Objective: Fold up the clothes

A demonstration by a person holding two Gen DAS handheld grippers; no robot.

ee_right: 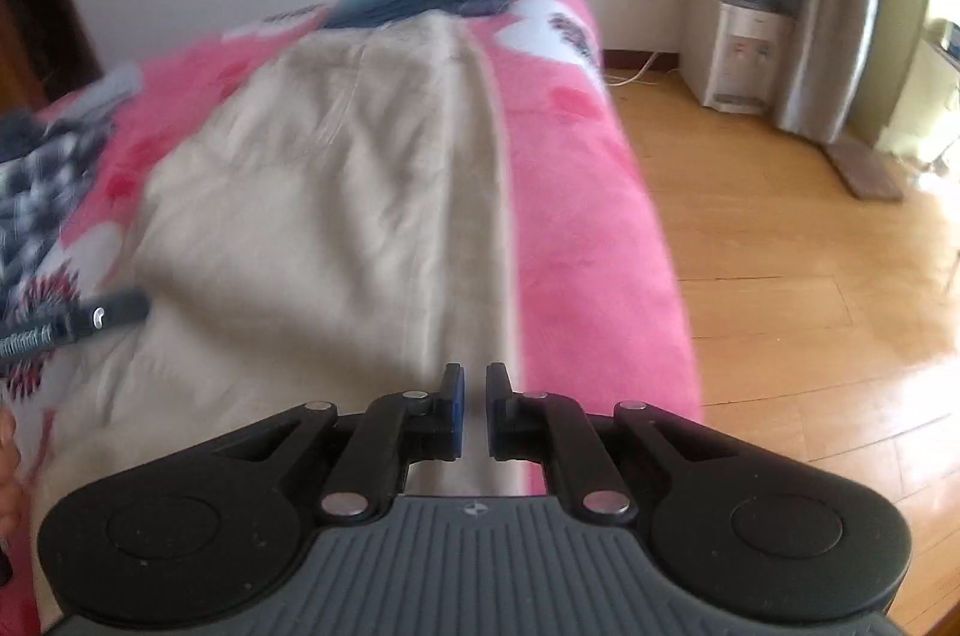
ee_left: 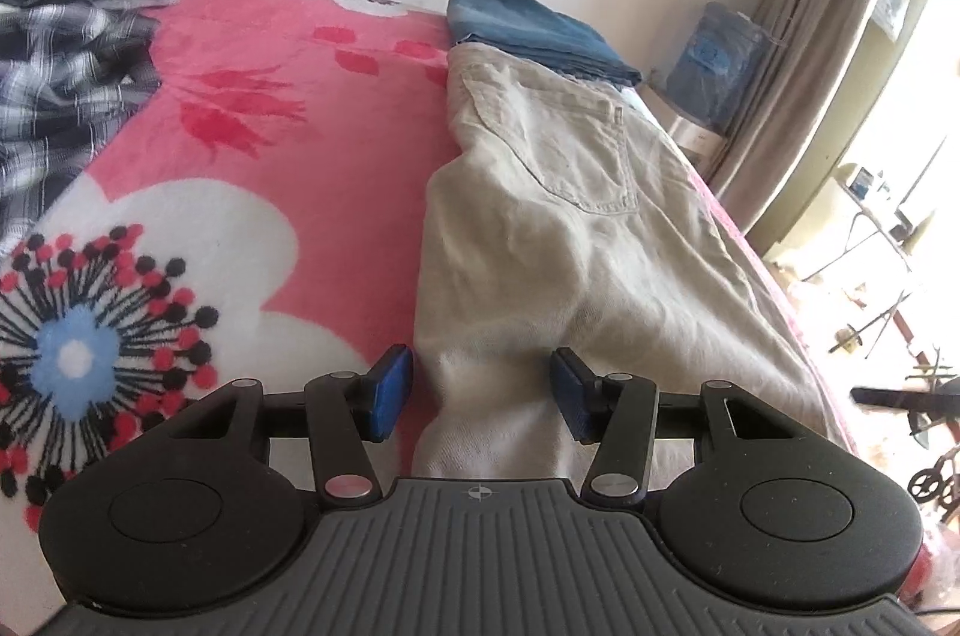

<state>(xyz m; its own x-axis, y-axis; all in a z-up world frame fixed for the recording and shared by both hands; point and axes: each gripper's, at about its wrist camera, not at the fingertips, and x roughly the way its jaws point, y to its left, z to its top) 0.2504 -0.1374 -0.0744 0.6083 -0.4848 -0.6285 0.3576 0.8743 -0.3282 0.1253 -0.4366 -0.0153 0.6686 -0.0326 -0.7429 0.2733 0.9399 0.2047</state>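
Pink floral bedding [ee_left: 252, 54] covered the bed where beige trousers [ee_left: 576, 228] lay stretched lengthwise, running away from both tongs toward folded blue jeans [ee_left: 528, 24] at the far end. The left gripper [ee_left: 483, 393] hovered with its jaws spread wide, straddling the near edge of the trousers, apparently placed to take that edge. The right gripper [ee_right: 474, 411] sat low over the trousers' right-hand edge, jaws narrowed to a slim gap with no cloth visibly between them. Off to the left of the tongs, a plaid shirt [ee_left: 54, 72] lay crumpled. The trousers looked doubled leg over leg, a lie that could suit a fold half made or one being smoothed.
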